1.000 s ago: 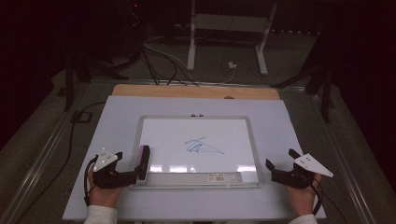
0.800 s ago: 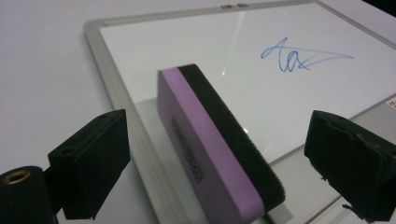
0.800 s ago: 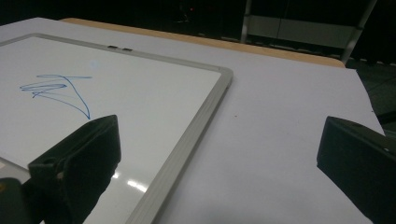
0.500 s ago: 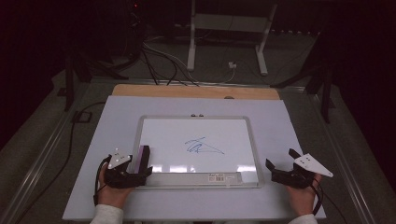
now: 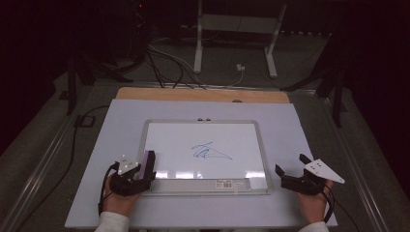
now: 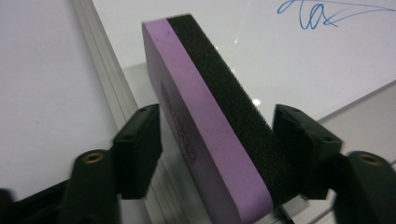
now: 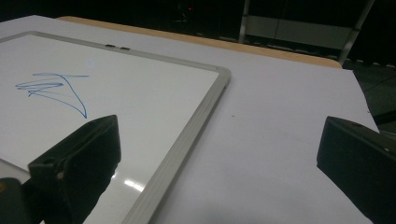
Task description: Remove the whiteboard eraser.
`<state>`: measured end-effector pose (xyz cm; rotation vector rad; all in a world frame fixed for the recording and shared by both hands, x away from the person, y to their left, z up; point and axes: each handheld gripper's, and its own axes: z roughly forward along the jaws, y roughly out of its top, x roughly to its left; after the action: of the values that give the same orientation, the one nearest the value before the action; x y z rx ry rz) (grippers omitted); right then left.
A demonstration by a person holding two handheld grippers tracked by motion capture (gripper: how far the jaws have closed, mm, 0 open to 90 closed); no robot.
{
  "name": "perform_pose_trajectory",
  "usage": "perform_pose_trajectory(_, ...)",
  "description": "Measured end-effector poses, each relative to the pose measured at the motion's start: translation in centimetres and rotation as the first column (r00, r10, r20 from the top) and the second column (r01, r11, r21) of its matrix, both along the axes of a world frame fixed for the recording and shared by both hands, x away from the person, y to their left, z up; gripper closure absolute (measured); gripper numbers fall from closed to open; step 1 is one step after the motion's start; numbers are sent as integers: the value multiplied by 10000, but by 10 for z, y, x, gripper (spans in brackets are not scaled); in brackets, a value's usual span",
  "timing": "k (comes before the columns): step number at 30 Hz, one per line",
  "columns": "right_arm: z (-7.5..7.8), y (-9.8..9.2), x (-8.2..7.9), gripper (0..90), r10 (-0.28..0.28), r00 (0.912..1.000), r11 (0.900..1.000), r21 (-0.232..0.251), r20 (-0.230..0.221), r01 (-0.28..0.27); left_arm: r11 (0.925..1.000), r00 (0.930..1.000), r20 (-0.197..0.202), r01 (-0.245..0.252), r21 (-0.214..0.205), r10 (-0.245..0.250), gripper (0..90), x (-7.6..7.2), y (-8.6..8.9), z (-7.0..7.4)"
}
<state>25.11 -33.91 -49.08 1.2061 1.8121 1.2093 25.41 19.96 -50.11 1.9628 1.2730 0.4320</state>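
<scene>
A purple eraser with a black felt face (image 5: 148,163) (image 6: 210,116) stands on edge on the left frame of the whiteboard (image 5: 241,140). My left gripper (image 5: 145,175) (image 6: 217,144) straddles it, and its jaws have just been closing. One pad (image 6: 299,140) meets the felt; the other pad (image 6: 140,144) stands a sliver off the purple side. A blue scribble (image 5: 210,152) (image 7: 51,86) marks the middle of the board. My right gripper (image 5: 290,164) (image 7: 219,140) rests open on the mat to the right of the board, with nothing between its fingers.
The board lies on a pale mat (image 5: 290,121) over a wooden table (image 5: 203,94). A barcode sticker (image 5: 226,183) sits on the board's near frame. Cables (image 5: 169,63) and a stand's legs (image 5: 232,43) lie on the dark floor beyond.
My left gripper has slid right to the eraser, and its jaws have narrowed around it. The right gripper has stayed where it was.
</scene>
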Motion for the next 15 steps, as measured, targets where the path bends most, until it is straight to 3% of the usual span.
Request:
perform_pose_trajectory(3, 0, 0, 0, 1, 3, 10000, 10000, -9, 7, -3, 9999, 10000, -21, 15, 130, -15, 433, -1, -3, 1)
perform_pose_trajectory(15, 0, 0, 0, 1, -7, 10000, 10000, -40, 11, 7, 9996, 9999, 28, -154, 228, 153, 477, -2, -3, 3)
